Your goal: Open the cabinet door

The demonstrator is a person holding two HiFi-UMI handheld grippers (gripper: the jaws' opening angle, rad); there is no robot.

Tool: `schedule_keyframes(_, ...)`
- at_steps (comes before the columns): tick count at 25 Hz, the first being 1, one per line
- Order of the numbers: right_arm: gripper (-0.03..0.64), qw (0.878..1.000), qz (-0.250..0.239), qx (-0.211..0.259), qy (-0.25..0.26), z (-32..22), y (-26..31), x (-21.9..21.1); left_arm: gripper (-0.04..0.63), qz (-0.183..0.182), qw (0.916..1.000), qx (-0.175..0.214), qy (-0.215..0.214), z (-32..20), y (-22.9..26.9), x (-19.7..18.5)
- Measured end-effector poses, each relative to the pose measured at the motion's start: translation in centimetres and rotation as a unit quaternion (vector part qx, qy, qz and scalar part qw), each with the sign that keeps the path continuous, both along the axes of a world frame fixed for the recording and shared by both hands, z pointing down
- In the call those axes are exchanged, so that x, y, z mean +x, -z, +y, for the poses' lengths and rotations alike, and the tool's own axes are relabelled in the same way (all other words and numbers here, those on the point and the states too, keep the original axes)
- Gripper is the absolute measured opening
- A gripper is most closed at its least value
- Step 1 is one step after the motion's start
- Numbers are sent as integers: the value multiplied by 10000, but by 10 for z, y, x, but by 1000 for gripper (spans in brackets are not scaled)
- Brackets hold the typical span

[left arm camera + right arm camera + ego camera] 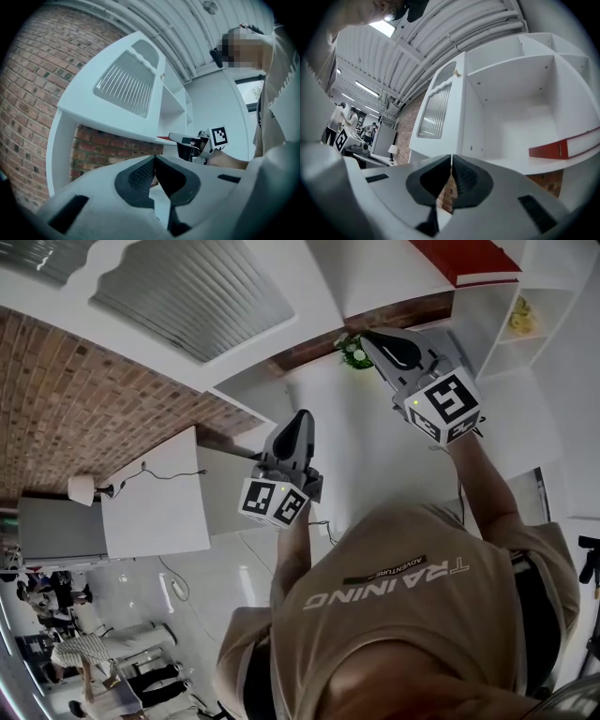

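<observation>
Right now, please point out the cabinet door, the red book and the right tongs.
cabinet door (434,112), right gripper view, ribbed pane.
red book (565,147), right gripper view, long side.
right tongs (451,158), right gripper view, between the tips.

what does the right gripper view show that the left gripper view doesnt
Only the right gripper view: a table lamp and people far off in the room.
Only the left gripper view: the right gripper seen from outside, held up near the shelves.
Both: the white cabinet door with its ribbed pane, and the brick wall beside it.
</observation>
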State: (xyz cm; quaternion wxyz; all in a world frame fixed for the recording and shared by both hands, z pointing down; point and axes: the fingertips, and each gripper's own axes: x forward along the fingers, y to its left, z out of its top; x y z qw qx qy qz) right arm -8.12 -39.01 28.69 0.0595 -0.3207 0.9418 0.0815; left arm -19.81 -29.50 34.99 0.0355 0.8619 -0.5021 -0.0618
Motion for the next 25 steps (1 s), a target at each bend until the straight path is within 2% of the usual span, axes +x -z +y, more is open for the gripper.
schedule_keyframes(5,17,9999,-46,12,142,-11,7,-11,8,-30,10000,-9,6,2,-1,3)
schedule_keyframes(11,18,9997,-41,-45,252,-29,11,-22,8,41,9996,-161,229,8,-12,-4)
schedule_keyframes(12,25,9995,-26,-55,307,-31,13,-24,8,79,9995,-186,260,8,-14,-6)
schedule_keyframes(14,110,9990,-1,-103,426,-33,16,-28,8,147,9992,-219,298,8,-15,-6)
schedule_keyframes(20,112,9981,13,-217,573,-40,12,-39,8,226,9988,-247,353,3,-22,-9)
schedule_keyframes(25,112,9977,-6,-116,668,-41,11,-44,8,279,9983,-389,329,1,-35,-4)
